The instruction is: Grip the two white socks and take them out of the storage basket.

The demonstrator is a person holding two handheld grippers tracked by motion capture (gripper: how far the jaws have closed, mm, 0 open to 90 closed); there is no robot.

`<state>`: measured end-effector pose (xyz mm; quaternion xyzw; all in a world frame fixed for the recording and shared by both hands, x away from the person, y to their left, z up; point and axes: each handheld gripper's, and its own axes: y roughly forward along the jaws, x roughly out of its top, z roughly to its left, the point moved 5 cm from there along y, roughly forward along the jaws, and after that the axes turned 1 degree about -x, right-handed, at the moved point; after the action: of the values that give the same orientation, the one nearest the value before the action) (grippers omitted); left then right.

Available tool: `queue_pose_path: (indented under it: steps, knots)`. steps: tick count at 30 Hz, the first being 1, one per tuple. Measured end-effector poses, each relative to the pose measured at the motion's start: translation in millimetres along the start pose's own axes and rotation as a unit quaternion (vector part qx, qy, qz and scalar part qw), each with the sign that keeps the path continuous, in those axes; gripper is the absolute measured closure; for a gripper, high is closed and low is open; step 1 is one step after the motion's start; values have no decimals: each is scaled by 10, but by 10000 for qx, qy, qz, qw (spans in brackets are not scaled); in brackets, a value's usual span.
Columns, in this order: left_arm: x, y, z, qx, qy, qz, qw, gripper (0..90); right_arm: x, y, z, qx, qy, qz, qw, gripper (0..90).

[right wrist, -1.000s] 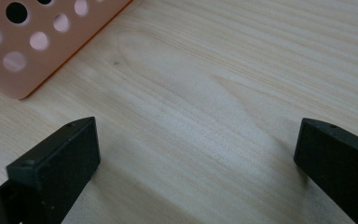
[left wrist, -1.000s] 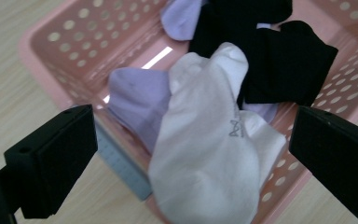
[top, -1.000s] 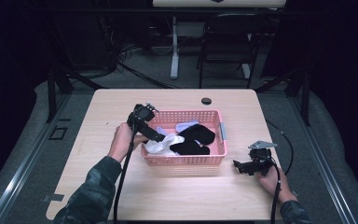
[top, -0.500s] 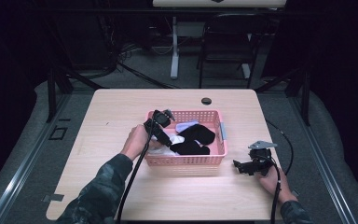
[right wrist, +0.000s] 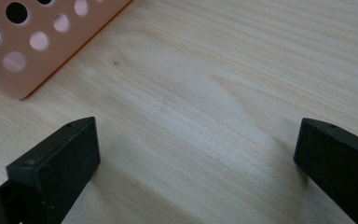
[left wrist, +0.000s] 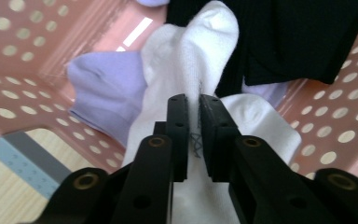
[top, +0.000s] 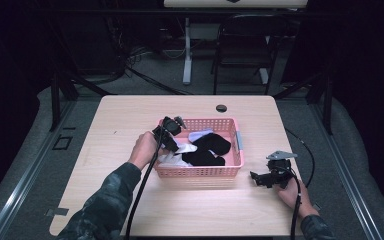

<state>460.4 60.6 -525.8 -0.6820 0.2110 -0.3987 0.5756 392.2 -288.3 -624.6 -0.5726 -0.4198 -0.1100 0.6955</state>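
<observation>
High view: left gripper sits in the left end of the pink basket; right gripper rests on the table, near right. Left gripper view: jaws have just closed, pinching a fold of the white sock, a soft ribbed knit beside a lilac sock and black sock, so lift straight up slowly to avoid dragging those. Right gripper view: jaws wide apart, holding nothing.

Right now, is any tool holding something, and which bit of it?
The left tool pinches a fold in the middle of the white sock. The right tool is open, holding nothing.
</observation>
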Motion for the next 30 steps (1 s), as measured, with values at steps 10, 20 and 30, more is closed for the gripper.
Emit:
queue_pose_path:
  steps: [10, 20, 30]
  knots:
    - [88, -248, 8, 225, 142, -389, 9989, 863, 0, 0, 0, 0, 1, 2, 10000, 0]
    - [154, -462, 22, 203, 83, -733, 9971, 863, 0, 0, 0, -2, 0, 2, 10000, 0]
    - [213, -673, 34, 209, 104, -977, 9949, 864, 0, 0, 0, 0, 1, 0, 10000, 0]
